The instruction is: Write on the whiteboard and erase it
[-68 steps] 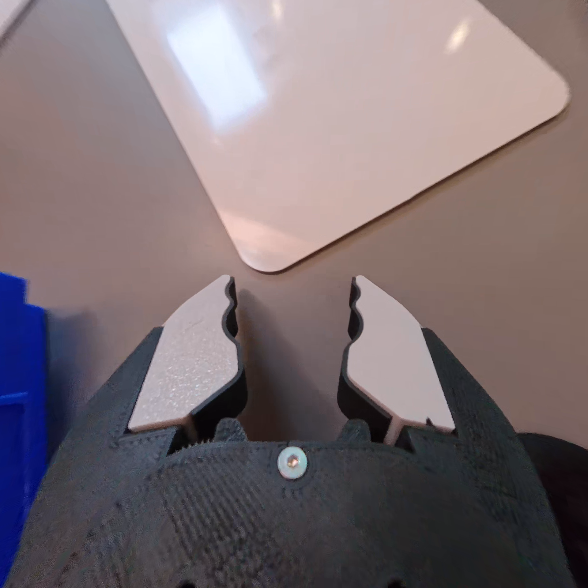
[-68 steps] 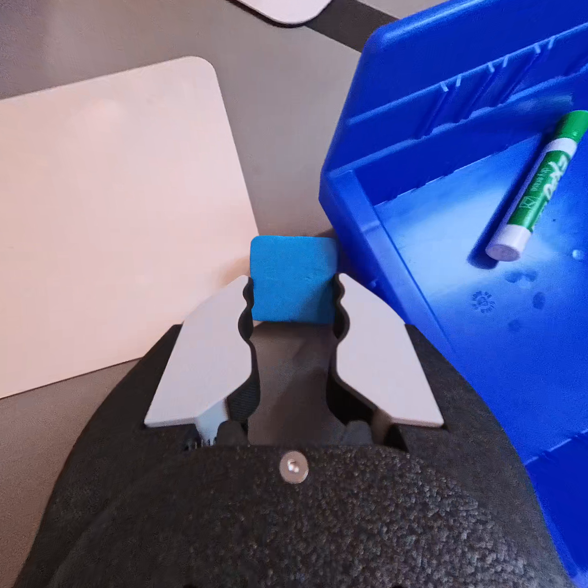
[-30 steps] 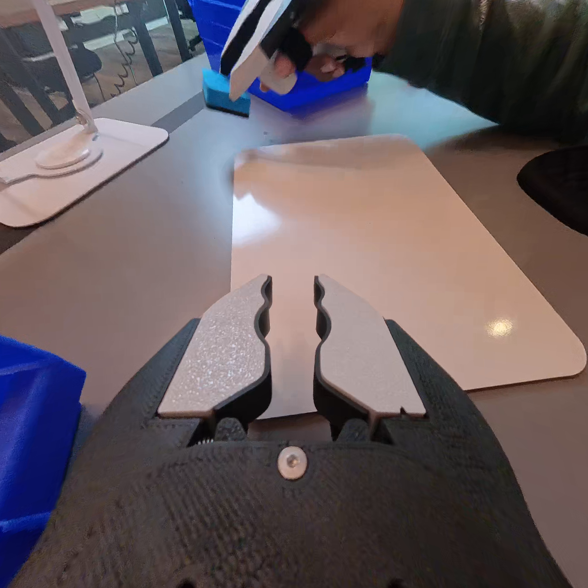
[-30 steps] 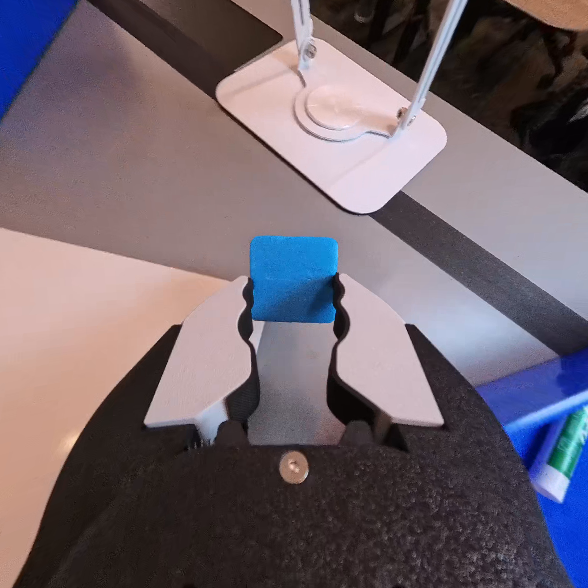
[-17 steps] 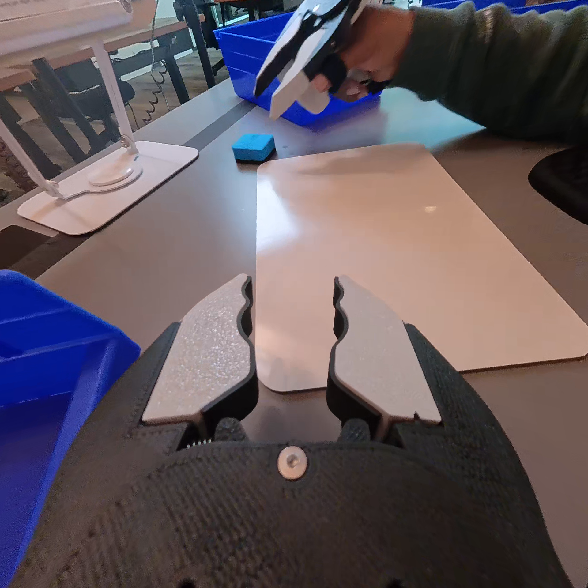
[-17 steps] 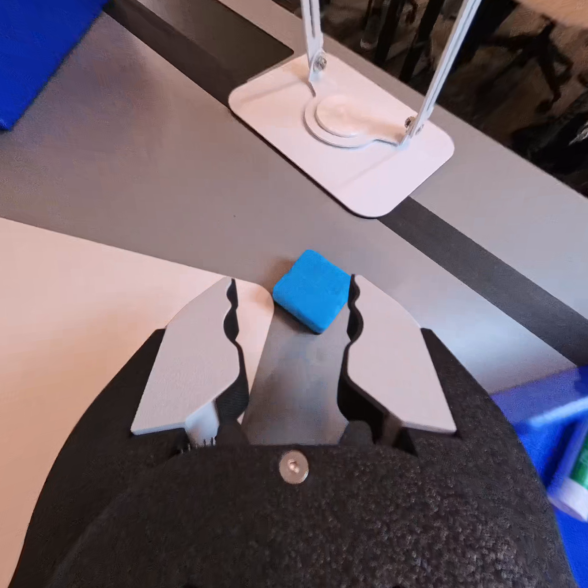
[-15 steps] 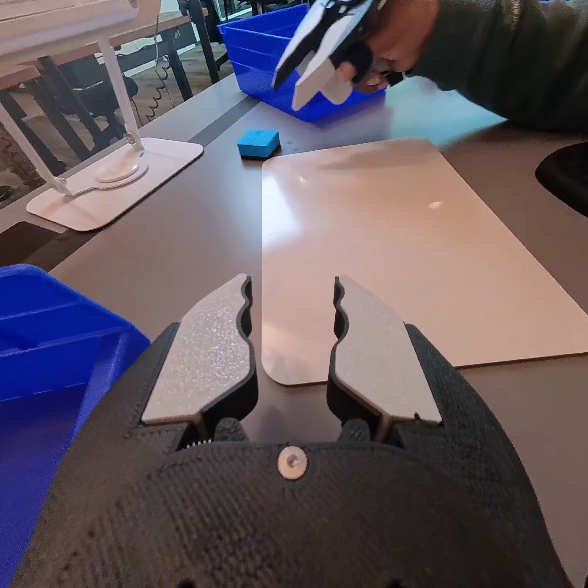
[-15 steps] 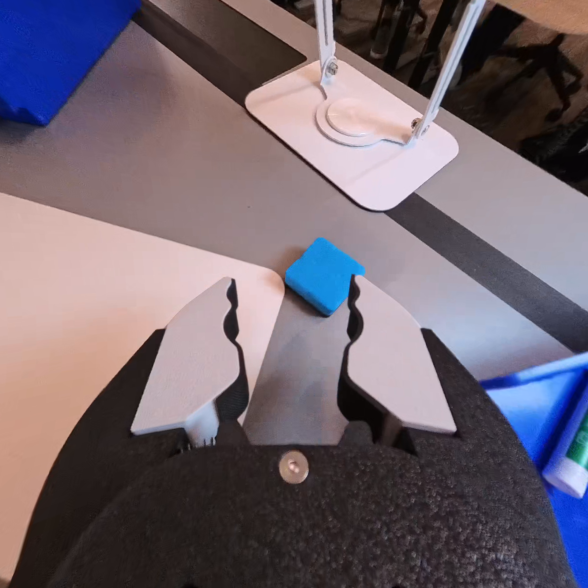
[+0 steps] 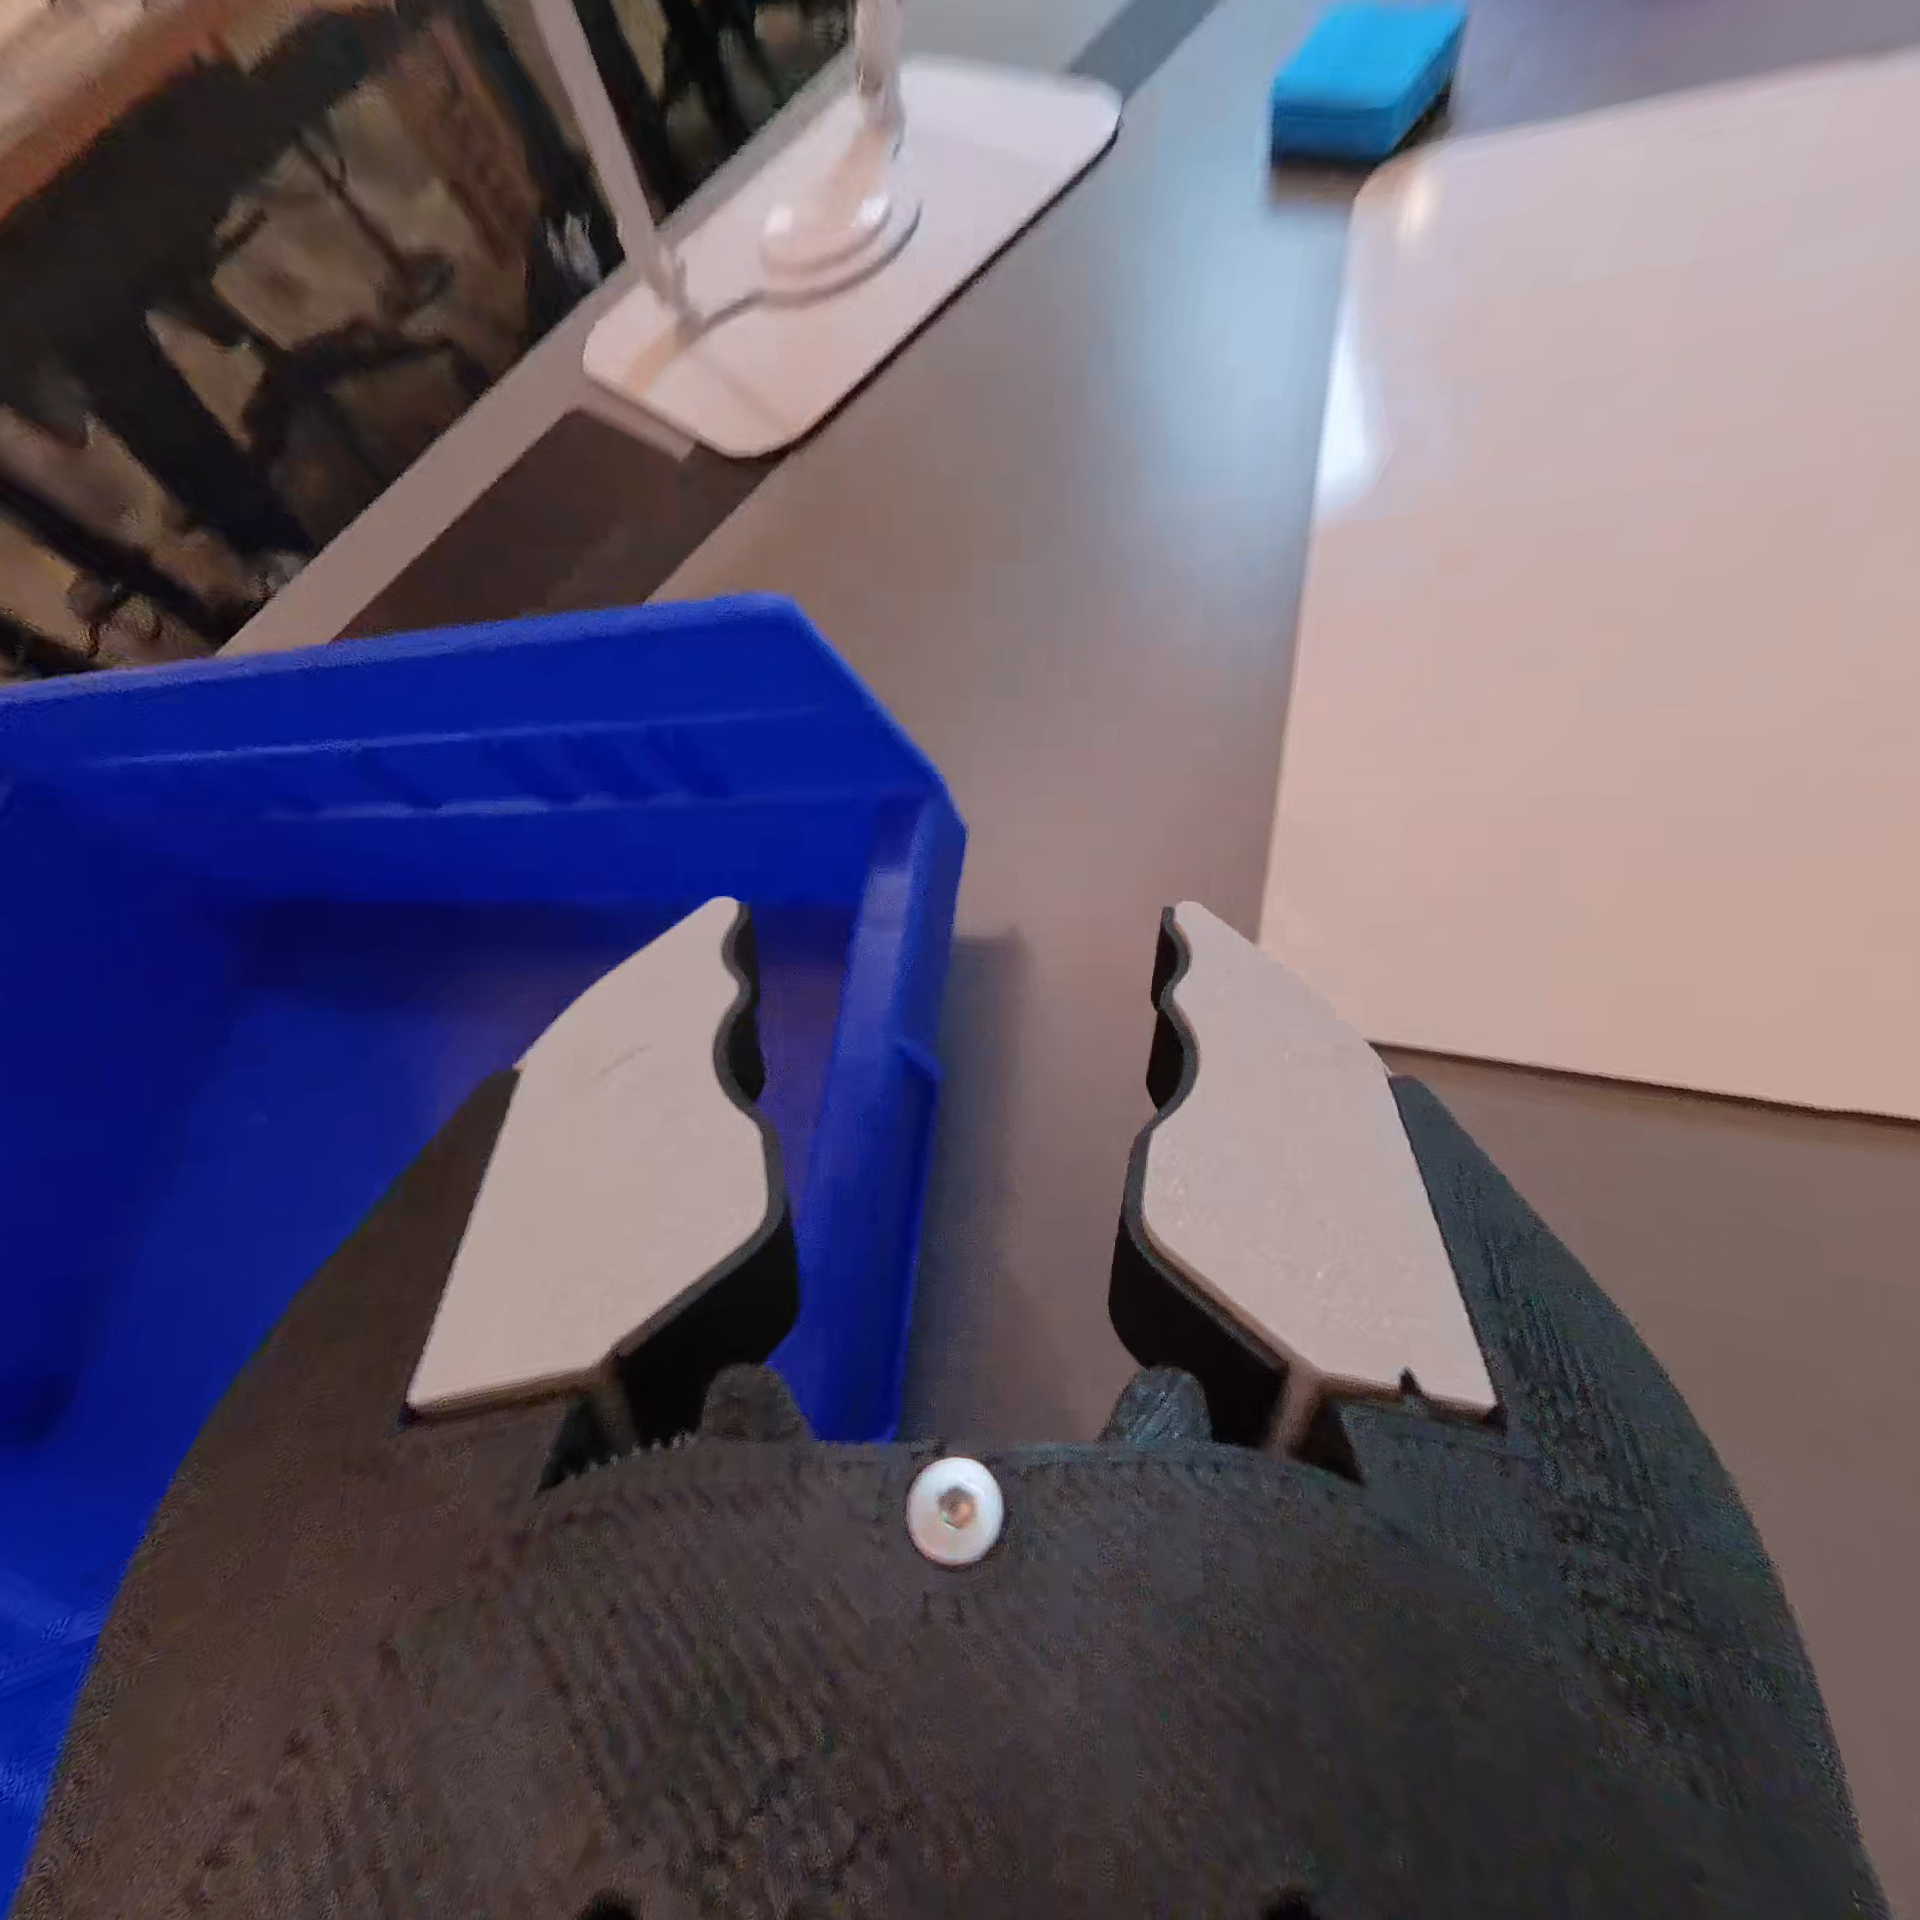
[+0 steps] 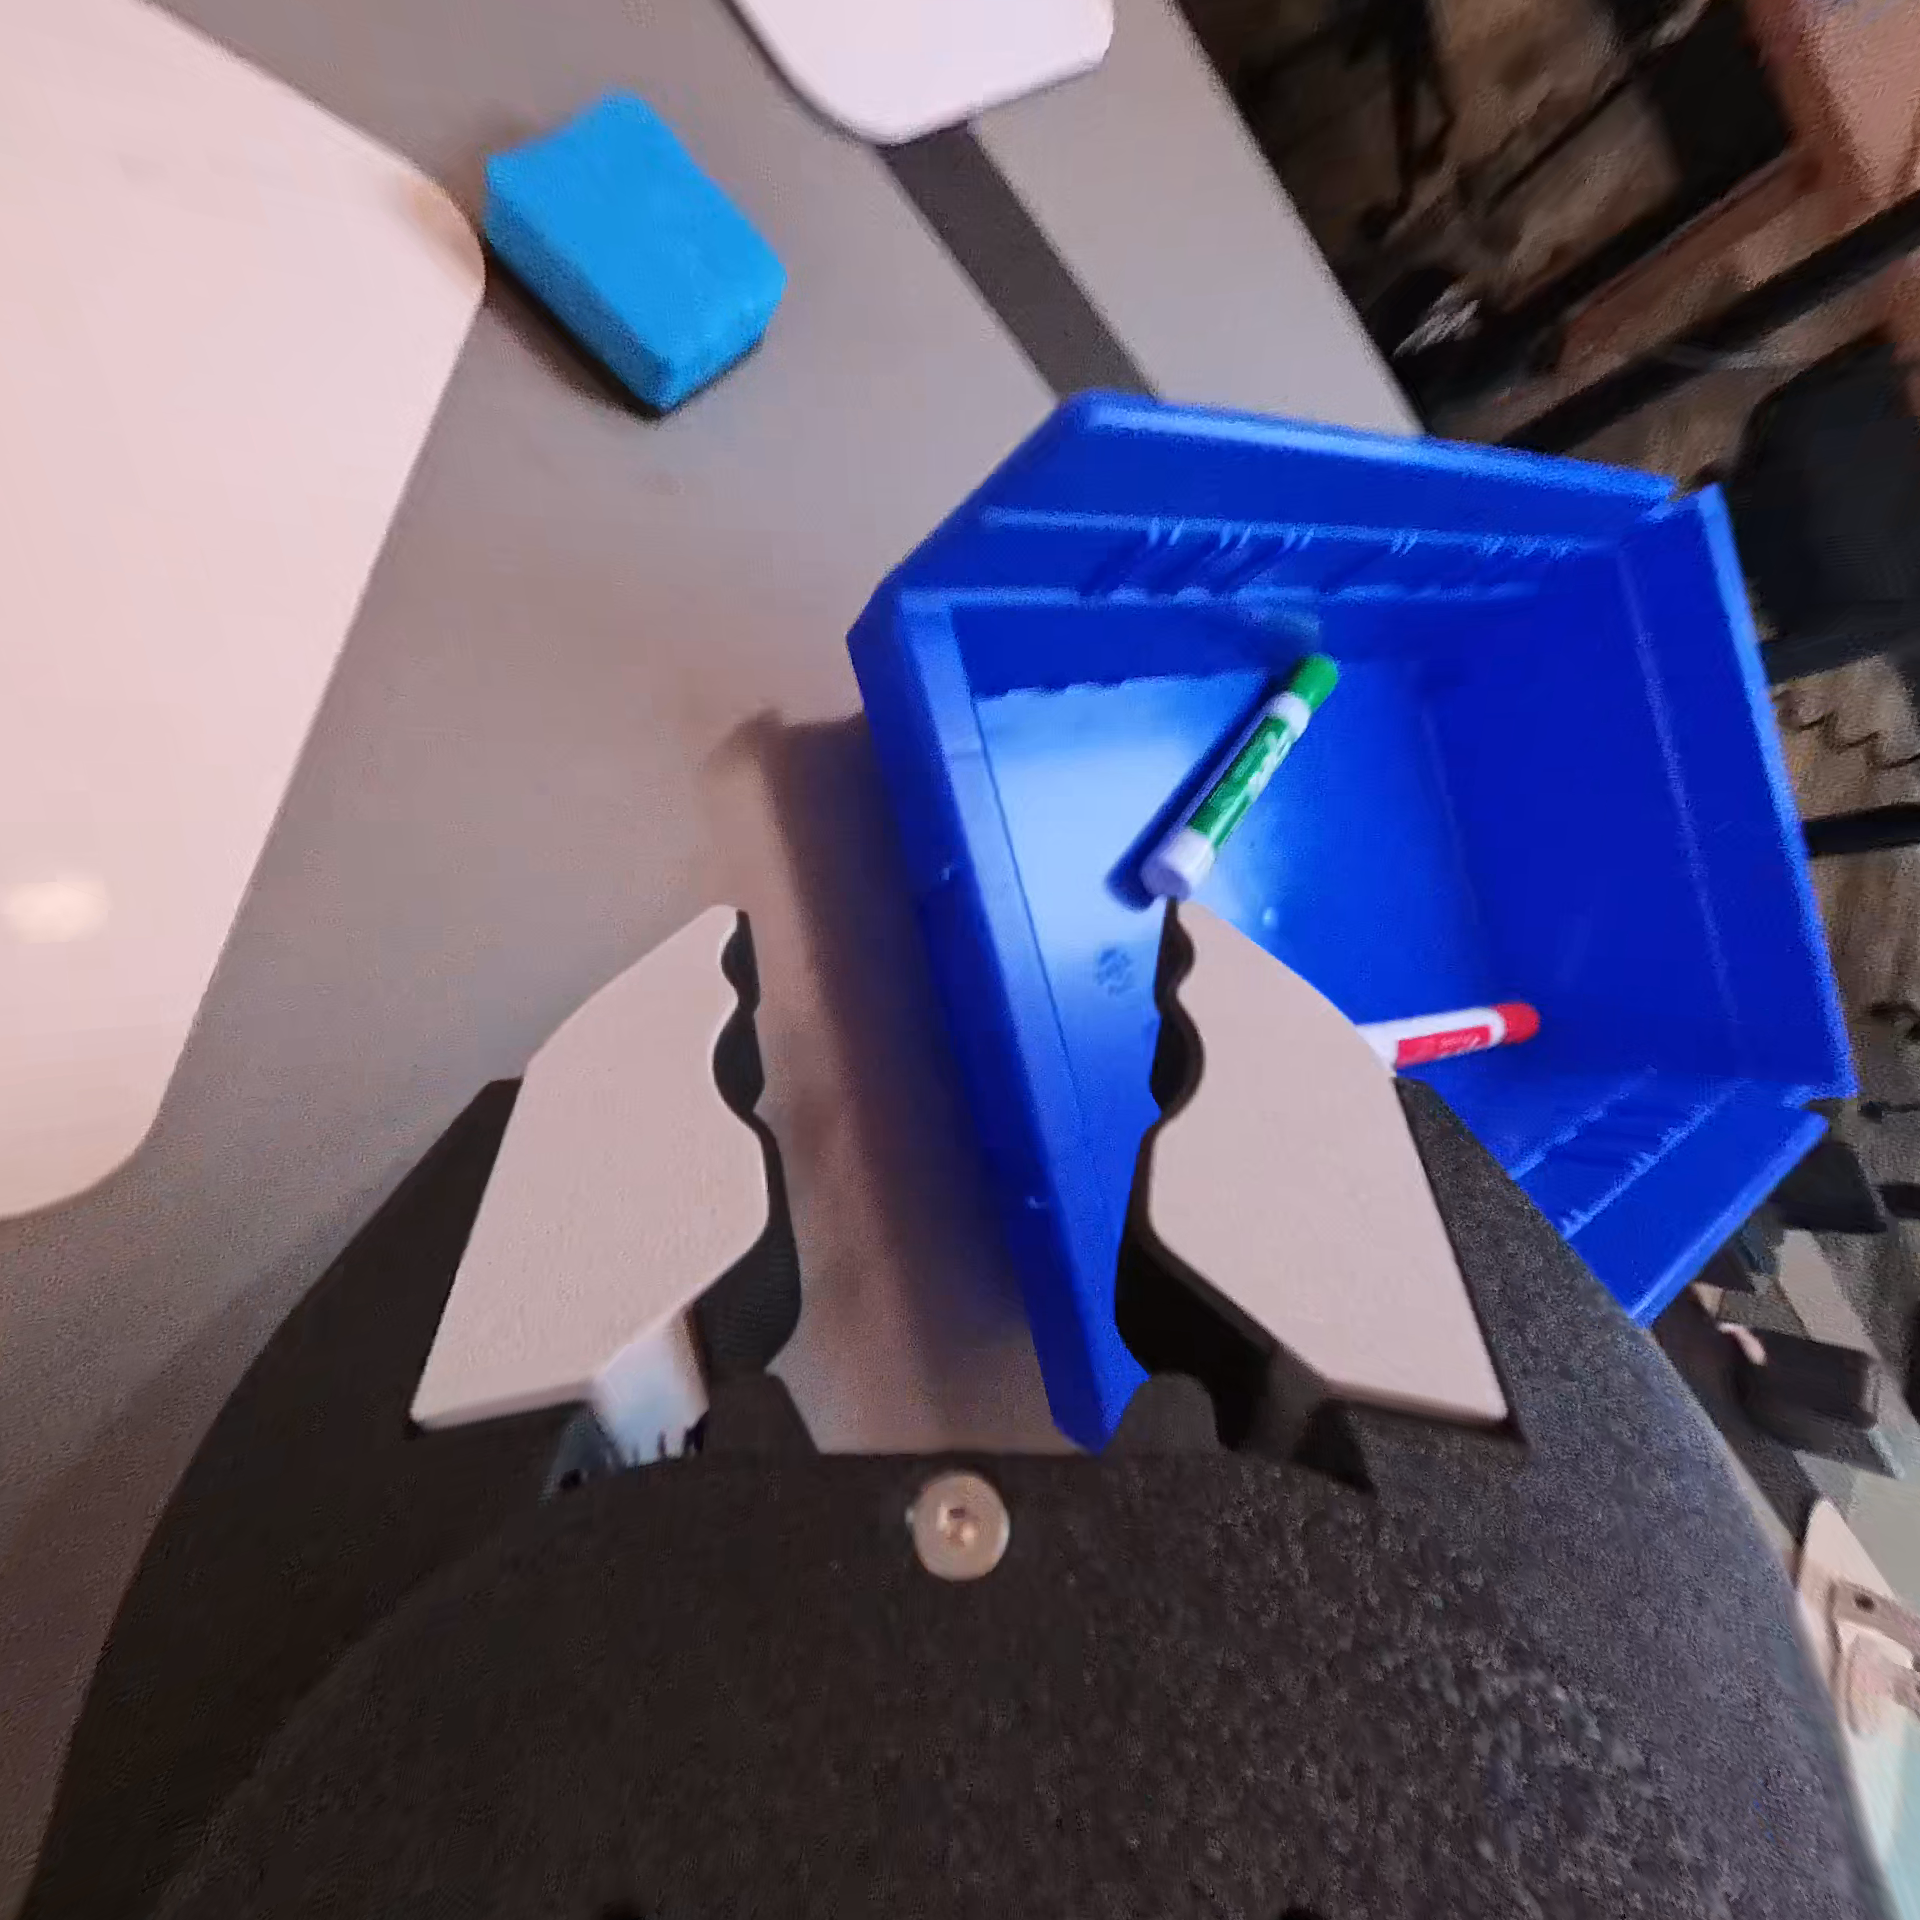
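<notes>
Eraser: the blue eraser now lies on the table beside the whiteboard's far corner, let go a moment ago.
Right gripper: fingers spread, holding nothing, swung over the near wall of the blue bin.
Markers: green marker and red marker lie in that bin.
Left gripper: fingers apart, empty, over a second blue bin.
Meaning: board looks clean; fetching a marker seems next.

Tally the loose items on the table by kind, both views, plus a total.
Markers: 2, green marker and red marker, both in one bin
Eraser: 1
Whiteboard: 1
Blue bins: 2
Lamp base: 1
Total: 7
</notes>
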`<state>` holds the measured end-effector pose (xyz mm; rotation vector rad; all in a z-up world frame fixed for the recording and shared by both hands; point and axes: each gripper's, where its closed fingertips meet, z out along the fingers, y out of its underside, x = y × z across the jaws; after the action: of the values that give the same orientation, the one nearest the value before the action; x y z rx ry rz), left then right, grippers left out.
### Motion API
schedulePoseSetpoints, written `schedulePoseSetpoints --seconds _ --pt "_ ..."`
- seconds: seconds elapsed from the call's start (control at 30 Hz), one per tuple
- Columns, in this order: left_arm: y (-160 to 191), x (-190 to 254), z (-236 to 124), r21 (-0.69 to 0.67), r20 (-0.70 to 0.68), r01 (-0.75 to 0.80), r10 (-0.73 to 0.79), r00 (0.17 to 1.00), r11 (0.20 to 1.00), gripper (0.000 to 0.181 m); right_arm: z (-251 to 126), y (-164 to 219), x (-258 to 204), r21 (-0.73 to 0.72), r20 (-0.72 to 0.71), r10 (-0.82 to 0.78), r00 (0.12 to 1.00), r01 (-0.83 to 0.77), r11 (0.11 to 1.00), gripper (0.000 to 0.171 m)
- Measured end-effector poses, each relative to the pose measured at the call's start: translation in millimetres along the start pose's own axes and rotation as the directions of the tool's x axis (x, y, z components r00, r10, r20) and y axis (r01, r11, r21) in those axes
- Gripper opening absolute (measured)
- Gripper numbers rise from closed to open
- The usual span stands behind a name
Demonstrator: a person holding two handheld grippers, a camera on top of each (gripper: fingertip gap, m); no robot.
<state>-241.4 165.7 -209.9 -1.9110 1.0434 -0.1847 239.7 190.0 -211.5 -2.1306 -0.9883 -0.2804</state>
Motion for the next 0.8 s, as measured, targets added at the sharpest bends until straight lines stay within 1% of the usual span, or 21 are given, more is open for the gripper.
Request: schedulePoseSetpoints --seconds 0.03,0.07,0.1,0.17,0.2,0.23,0.27,0.3,0.33,0.43,0.5,0.6,0.63,0.67,0.8 --pt "4 -6 1 -0.051 0.025 -0.017 0.018 1.000 0.999 0.074 4 13 -1 -0.102 0.055 -0.010 0.998 0.016 0.995 0.078" --pt "7 -9 3 -0.093 0.037 -0.032 0.036 0.999 0.995 0.075 10 24 2 -0.187 0.068 -0.039 0.997 0.051 0.981 0.080" --pt "10 -10 3 -0.125 0.040 -0.040 0.045 0.998 0.991 0.076 16 32 10 -0.241 0.053 -0.075 0.996 0.086 0.967 0.081" --pt "15 -11 5 -0.165 0.030 -0.028 0.033 0.999 0.986 0.075 27 48 13 -0.328 0.077 -0.089 0.993 0.109 0.938 0.083" --pt "19 -11 6 -0.183 0.027 -0.024 0.029 0.999 0.983 0.076 32 55 15 -0.355 0.080 -0.085 0.993 0.108 0.928 0.081" --pt "24 -13 6 -0.204 0.032 -0.024 0.031 0.999 0.979 0.075 37 61 17 -0.374 0.082 -0.085 0.993 0.110 0.921 0.076" --pt "32 -15 6 -0.240 0.034 -0.025 0.034 0.999 0.970 0.075 41 67 14 -0.384 0.107 -0.085 0.991 0.120 0.916 0.065" --pt "41 -16 6 -0.287 0.032 -0.027 0.038 0.999 0.958 0.076 44 68 12 -0.360 0.123 -0.101 0.987 0.139 0.923 0.041" --pt "49 -19 6 -0.331 0.037 -0.029 0.043 0.998 0.943 0.076 43 69 11 -0.335 0.128 -0.131 0.983 0.167 0.927 0.031" --pt "70 -26 7 -0.454 0.034 -0.073 0.099 0.994 0.888 0.074 32 76 2 -0.328 0.157 -0.170 0.973 0.214 0.920 0.030" --pt "81 -32 7 -0.525 0.025 -0.106 0.139 0.990 0.845 0.068 20 77 -11 -0.313 0.165 -0.180 0.970 0.225 0.923 0.029" --pt "85 -29 10 -0.556 -0.031 -0.131 0.137 0.990 0.821 0.045 -8 72 -36 -0.259 0.161 -0.190 0.969 0.227 0.939 0.030" --pt "86 -24 11 -0.563 -0.067 -0.147 0.132 0.989 0.813 0.033 -19 70 -42 -0.243 0.156 -0.194 0.969 0.228 0.943 0.030" --pt "85 -22 12 -0.565 -0.082 -0.163 0.142 0.986 0.809 0.028 -30 68 -49 -0.227 0.154 -0.202 0.967 0.233 0.946 0.030" --pt "85 -23 13 -0.569 -0.087 -0.182 0.162 0.983 0.802 0.028 -71 61 -74 -0.173 0.148 -0.218 0.965 0.242 0.955 0.030"
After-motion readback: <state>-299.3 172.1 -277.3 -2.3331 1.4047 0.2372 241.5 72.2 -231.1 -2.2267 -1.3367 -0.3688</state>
